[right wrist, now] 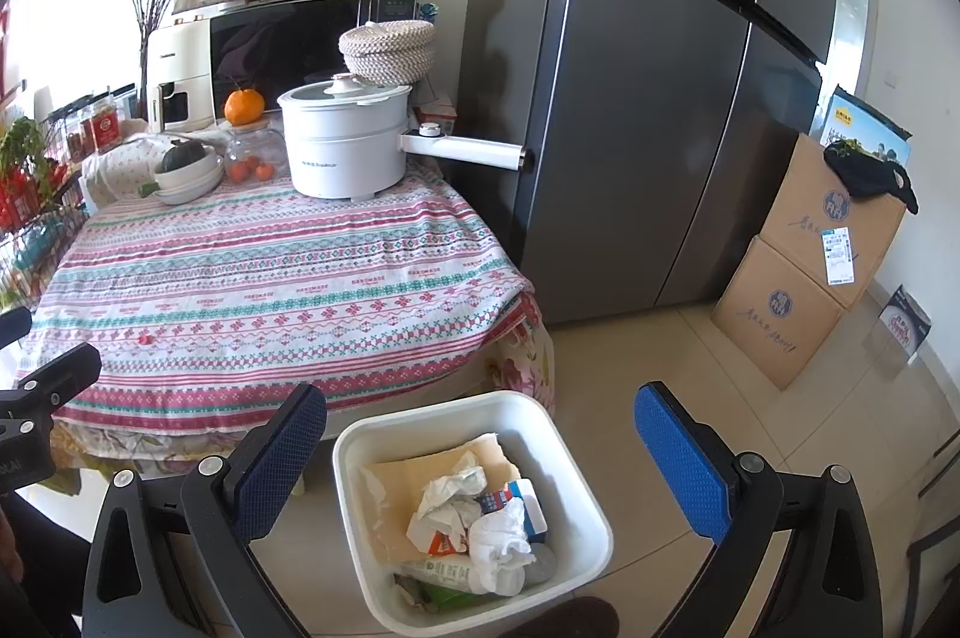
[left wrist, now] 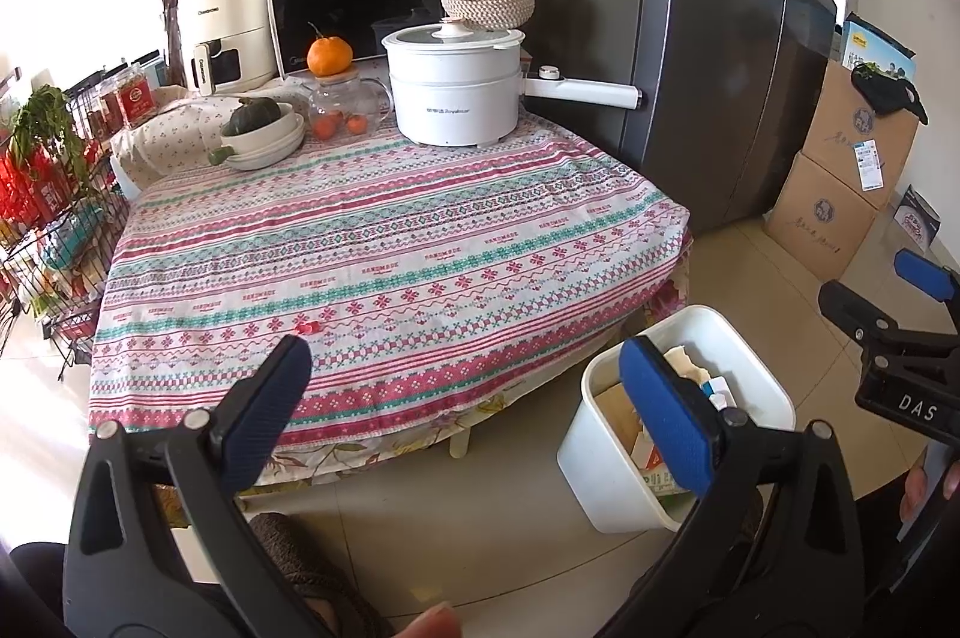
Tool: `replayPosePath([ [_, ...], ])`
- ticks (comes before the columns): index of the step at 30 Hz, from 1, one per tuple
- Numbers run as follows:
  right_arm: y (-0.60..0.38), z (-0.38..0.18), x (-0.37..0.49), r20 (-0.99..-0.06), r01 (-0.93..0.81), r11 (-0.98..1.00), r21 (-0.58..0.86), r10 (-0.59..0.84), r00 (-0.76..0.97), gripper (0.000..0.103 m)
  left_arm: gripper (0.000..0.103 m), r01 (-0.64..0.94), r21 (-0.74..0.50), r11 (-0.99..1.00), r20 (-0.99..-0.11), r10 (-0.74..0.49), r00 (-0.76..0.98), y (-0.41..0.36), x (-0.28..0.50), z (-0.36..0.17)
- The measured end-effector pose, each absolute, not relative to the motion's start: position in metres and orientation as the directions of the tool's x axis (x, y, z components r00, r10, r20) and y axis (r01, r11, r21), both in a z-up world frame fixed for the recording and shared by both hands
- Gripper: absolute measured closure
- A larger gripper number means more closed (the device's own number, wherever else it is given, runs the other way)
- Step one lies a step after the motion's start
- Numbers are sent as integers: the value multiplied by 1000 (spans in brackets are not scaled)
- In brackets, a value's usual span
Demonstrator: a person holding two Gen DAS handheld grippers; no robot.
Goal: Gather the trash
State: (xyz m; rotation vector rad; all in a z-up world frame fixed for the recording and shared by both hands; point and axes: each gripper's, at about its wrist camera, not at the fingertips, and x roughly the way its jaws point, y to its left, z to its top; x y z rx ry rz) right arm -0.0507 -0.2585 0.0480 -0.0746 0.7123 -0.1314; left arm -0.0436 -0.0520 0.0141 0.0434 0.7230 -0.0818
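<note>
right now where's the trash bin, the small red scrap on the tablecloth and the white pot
trash bin (right wrist: pixel 576 506): right wrist view, right wall.
small red scrap (left wrist: pixel 307 328): left wrist view, its middle.
white pot (right wrist: pixel 336 158): right wrist view, front side.

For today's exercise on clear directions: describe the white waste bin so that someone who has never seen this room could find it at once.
Start at the tall grey fridge, then look to the table with the striped cloth beside it. On the floor by the table's near corner stands the white bin. It is the only open-topped container on the floor, and it holds crumpled tissues and cartons.

Smooth white plastic bin (right wrist: pixel 576 536) of crumpled paper (right wrist: pixel 501 548); woven patterned tablecloth (left wrist: pixel 384 272) (matt); glossy grey fridge (right wrist: pixel 660 98).
</note>
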Motion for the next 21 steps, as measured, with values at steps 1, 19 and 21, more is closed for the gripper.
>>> replayPosePath([
  [1, -259, 48, -51, -647, 94, 989, -113, -146, 748, 0, 1, 90, 12, 996, -663, -59, 746, -52, -44, 14],
  [19, -258, 45, -52, -654, 99, 988, -117, -151, 742, 0, 1, 99, 0, 995, -681, -72, 729, -52, -42, 11],
  [21, -258, 45, -52, -654, 98, 988, -117, -151, 742, 0, 1, 101, 0, 995, -682, -74, 728, -52, -42, 11],
])
